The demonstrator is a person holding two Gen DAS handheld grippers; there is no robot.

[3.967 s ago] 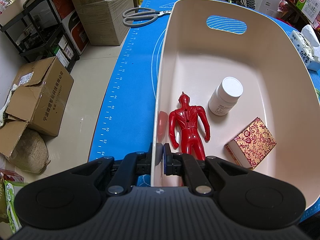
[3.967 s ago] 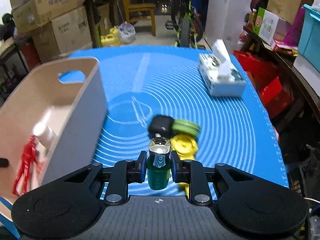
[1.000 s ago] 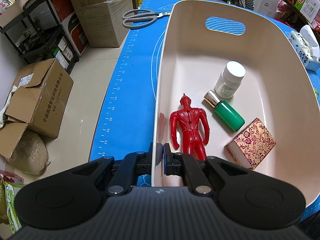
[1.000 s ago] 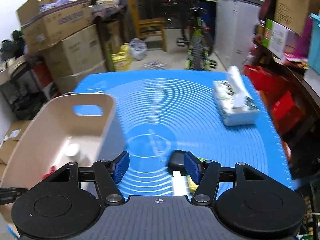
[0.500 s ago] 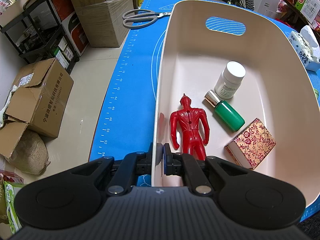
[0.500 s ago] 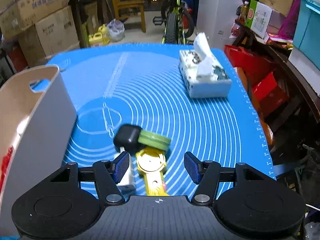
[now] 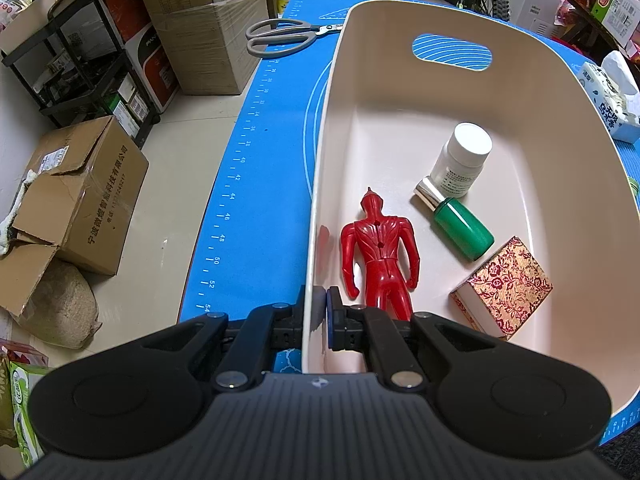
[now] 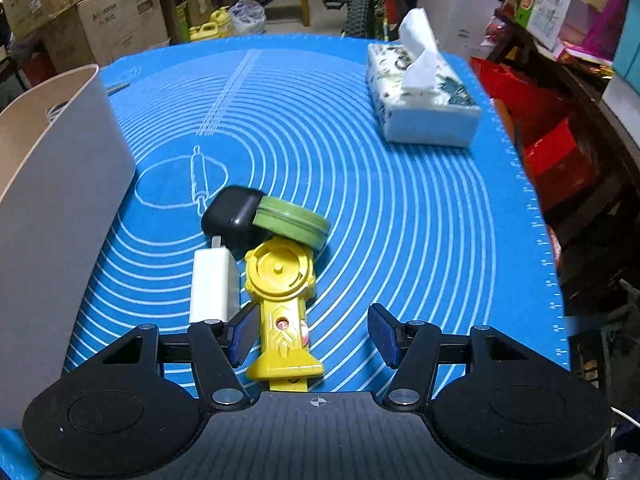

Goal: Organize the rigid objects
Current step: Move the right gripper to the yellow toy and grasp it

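RISK: likely nudging white charger (image 8: 214, 286) or dragging green tin (image 8: 291, 222) while closing on yellow toy launcher (image 8: 282, 312) | RIGHT: right gripper (image 8: 314, 334) open, straddling launcher handle on blue silicone mat (image 8: 400, 216) | LEFT: left gripper (image 7: 322, 312) clamped on smooth beige plastic bin (image 7: 400, 12) rim | TEXTURE: glossy, ridged moulded plastic, slippery

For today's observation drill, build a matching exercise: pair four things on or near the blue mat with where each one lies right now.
Things:
1. green bottle
2. scissors
3. yellow toy
4. tissue box

Places:
A. between the open right gripper's fingers
B. far right part of the mat
C. lying inside the bin
D. on the mat beyond the bin's far left corner

Pairs: 1-C, 2-D, 3-A, 4-B
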